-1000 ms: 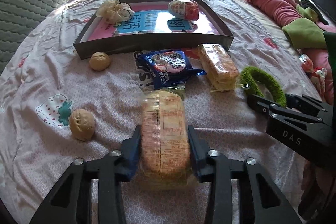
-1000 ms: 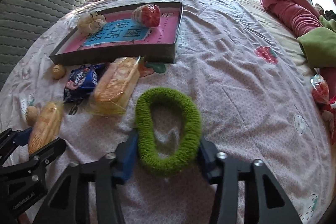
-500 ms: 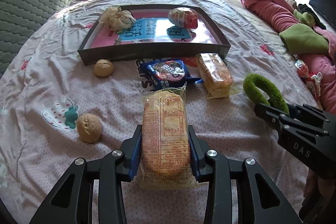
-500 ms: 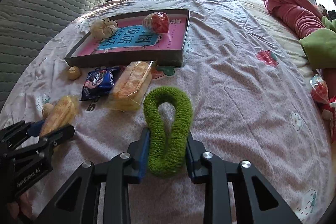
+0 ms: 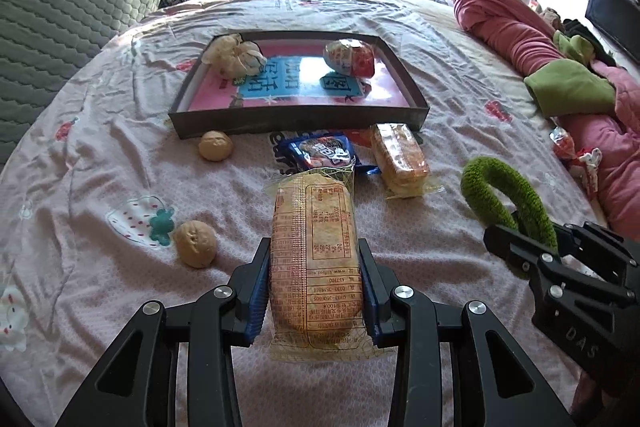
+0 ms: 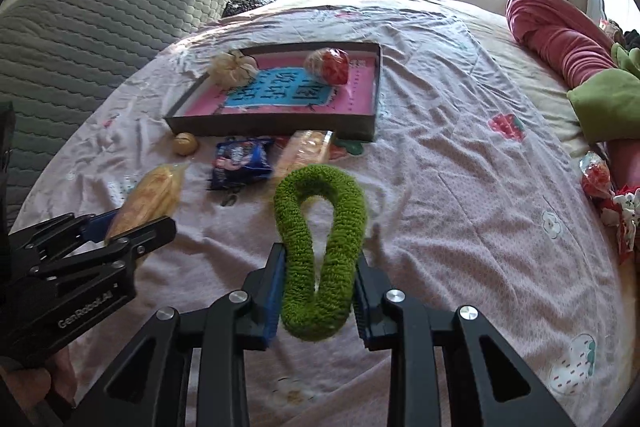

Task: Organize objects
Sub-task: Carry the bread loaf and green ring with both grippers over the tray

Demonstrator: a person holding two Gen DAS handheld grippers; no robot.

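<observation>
Raised green loop [image 6: 320,251]; "GenRobot.AI" claw [image 6: 132,223]

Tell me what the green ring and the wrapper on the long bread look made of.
Green ring: soft, fuzzy fabric, likely chenille or terry; nubby pile, and it squashes into a narrow loop between the right gripper's pads. Long bread's wrapper: thin, glossy clear plastic film with red print; crinkled, sealed ends.

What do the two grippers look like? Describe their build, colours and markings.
Both are black, angular linkage frames with silver bolts at the joints and blue ribbed pads on the fingers. The left gripper shows white "GenRobot.AI" lettering on its side in the right wrist view; the right gripper shows "DAS" on its body in the left wrist view. No cables or sleeves show.
</observation>
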